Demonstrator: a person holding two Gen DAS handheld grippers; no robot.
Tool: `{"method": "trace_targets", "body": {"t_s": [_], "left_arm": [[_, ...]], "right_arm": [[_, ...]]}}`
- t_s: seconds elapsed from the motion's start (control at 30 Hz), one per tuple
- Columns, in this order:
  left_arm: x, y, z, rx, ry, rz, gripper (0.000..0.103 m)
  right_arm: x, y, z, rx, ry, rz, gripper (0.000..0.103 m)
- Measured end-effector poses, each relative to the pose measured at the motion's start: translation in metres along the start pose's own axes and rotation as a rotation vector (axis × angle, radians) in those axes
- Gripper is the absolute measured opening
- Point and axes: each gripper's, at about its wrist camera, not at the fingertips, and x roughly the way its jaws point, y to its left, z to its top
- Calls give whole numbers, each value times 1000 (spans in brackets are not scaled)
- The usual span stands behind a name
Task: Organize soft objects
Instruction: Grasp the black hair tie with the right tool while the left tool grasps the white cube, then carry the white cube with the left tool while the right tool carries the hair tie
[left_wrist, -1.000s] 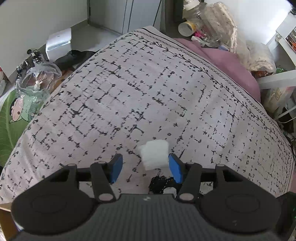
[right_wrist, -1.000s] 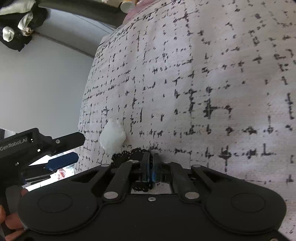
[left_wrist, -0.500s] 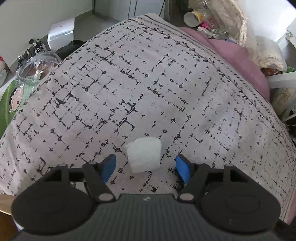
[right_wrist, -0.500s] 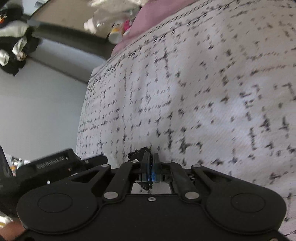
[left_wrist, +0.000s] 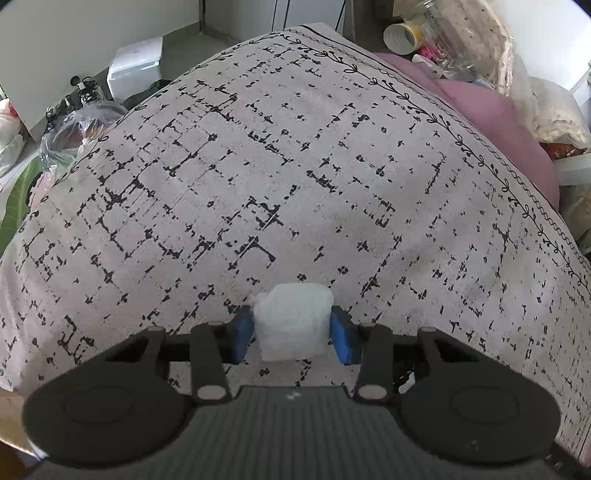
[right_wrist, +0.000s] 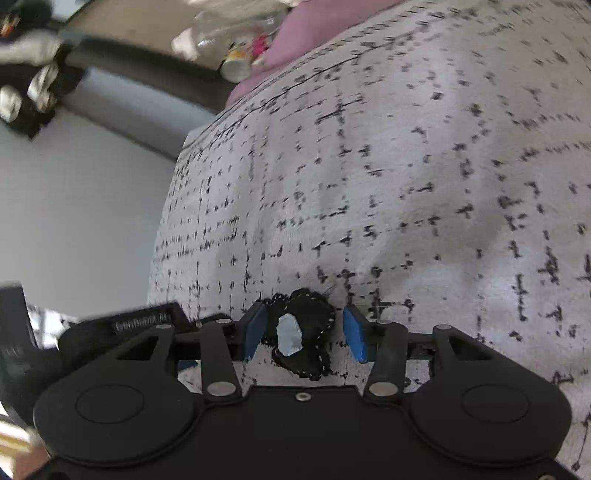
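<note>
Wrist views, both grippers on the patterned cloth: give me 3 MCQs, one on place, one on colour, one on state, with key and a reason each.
1. Where is the white soft piece?
A. between the left gripper's pads
B. on the pink pillow
C. beside the white box

2. What colour is the lacy piece at the right gripper?
A. red
B. black
C. green

3. How do the right gripper's pads stand to the lacy piece?
A. both clamped on it
B. apart, with a gap on the right side
C. out of view

Key: A, both blue pads flank it, closing; B, black with pale stitching; B, jaws opening, cloth shows beside the right pad.
</note>
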Motion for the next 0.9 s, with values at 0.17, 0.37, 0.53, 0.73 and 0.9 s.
{"method": "trace_targets", "body": {"t_s": [0.17, 0.37, 0.53, 0.73, 0.9], "left_arm": [[-6, 2, 1, -8, -6, -3, 42], [-27, 3, 1, 3, -35, -11, 42], [-56, 11, -4, -30, -76, -24, 42], [-87, 20, -15, -45, -112, -32, 42], [-113, 25, -27, -51, -146, -37, 42]], "right_arm": [[2, 14, -9, -125, -21, -70, 45], [5, 19, -14, -209, -33, -117, 29], [-7, 6, -10, -109, -8, -62, 25], [-31, 10, -14, -94, -6, -6, 25], [-61, 22, -20, -138, -12, 26, 25]]}}
